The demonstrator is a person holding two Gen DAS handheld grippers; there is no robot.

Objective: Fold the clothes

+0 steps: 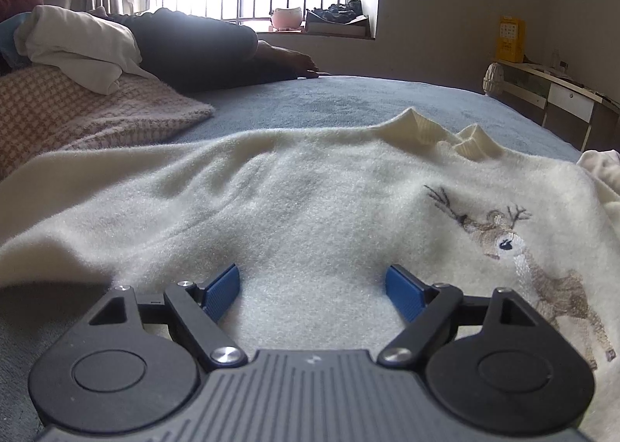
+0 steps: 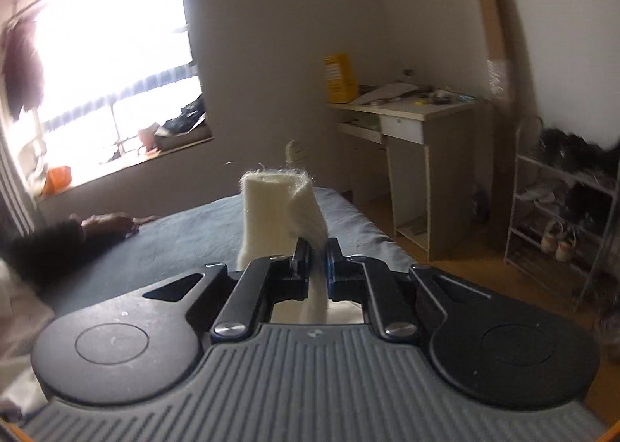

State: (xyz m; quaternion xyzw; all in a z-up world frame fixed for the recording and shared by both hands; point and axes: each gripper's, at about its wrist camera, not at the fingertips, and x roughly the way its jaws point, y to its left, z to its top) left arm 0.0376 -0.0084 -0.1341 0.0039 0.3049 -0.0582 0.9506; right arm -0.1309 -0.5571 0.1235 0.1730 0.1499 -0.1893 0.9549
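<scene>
A cream sweater [image 1: 310, 201] lies spread on the bed [image 1: 348, 101], front up, covering most of the near part of the blue-grey sheet. Its ribbed collar [image 1: 422, 132] stands up toward the far edge, and an embroidered deer [image 1: 515, 248] runs down the side nearer the bed's right edge.

The left gripper [image 1: 312, 289] sits low over the sweater's body with its jaws wide apart. The blue pads [image 1: 221, 290] rest at or just above the knit — contact cannot be told — and nothing is pinched between them; only flat fabric shows in the gap.

The right gripper [image 2: 317, 252] is raised above the bed, its jaws nearly closed and clamped on a ribbed cream cuff [image 2: 279, 209]. The cuff stands up past the fingertips, open at the top with loose fibres around the rim, while the rest of the sleeve drops down behind the jaws. This view is blurred.

Toward the bed's far left corner a person sits in dark clothing, a hand [image 1: 294, 60] resting on the sheet. Beside them a checked blanket [image 1: 77, 112] lies along the left edge with white cloth [image 1: 77, 42] heaped on top. Another pale garment [image 1: 600, 166] peeks in at the right edge. Off the bed stand a desk [image 2: 422, 143] carrying a yellow box [image 2: 341, 77] — and a shoe rack [image 2: 562, 201] against the wall.
</scene>
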